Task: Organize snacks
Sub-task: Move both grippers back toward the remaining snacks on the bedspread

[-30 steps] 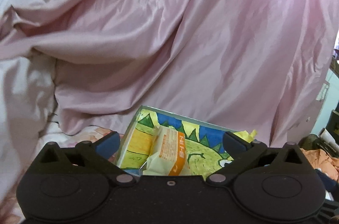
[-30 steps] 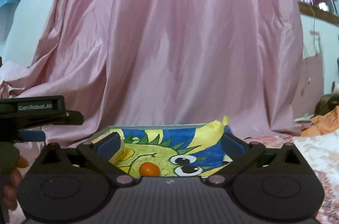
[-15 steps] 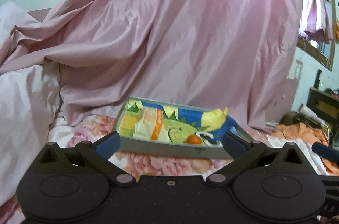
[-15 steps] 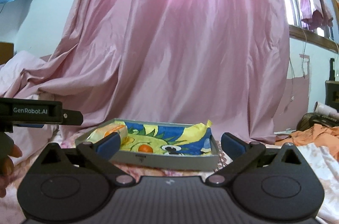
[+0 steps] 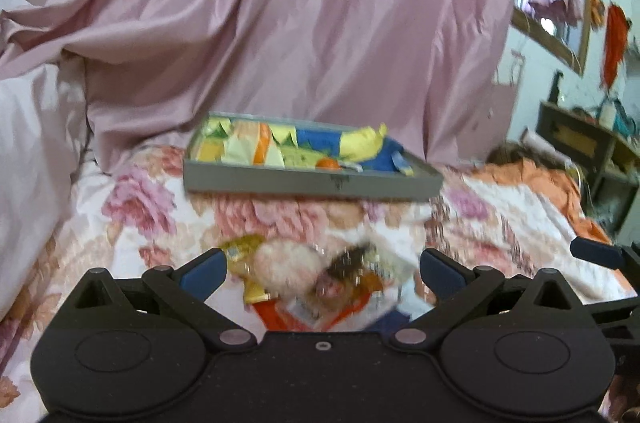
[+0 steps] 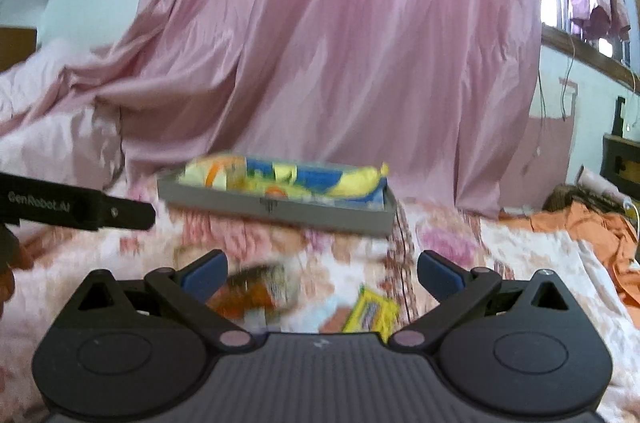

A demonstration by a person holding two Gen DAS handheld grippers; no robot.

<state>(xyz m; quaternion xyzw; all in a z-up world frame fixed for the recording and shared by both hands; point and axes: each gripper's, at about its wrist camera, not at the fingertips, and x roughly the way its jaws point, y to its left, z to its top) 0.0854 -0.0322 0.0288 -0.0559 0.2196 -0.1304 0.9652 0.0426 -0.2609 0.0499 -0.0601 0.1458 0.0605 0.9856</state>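
Both views are smeared by motion blur. In the left wrist view, the left gripper (image 5: 322, 269) fills the bottom of the frame with its blue-tipped fingers (image 5: 202, 269) spread wide and nothing between them. In the gap, low in the centre, lies a blurred heap of snack packets (image 5: 308, 287) on the floral bedspread (image 5: 152, 219); yellow, orange and brown wrappers show, but no print can be read. Above them, in the middle of the frame, a shallow grey tray (image 5: 304, 181) rests on the bed, lined with a blue, yellow and green cartoon picture. It holds a pale packet with an orange stripe (image 5: 256, 149) at its left end and a small orange ball (image 5: 328, 163) near the middle. Pink draped cloth (image 5: 300, 23) fills the upper frame.

In the right wrist view, the right gripper (image 6: 322, 269) is likewise spread apart and empty. Between its fingers, low in the frame, lie an orange-brown packet (image 6: 252, 293) at left and a yellow packet (image 6: 372, 313) at right, apart from each other. The tray sits beyond, mid-frame. At the left edge, the other tool's black body (image 6: 76, 207) juts in.
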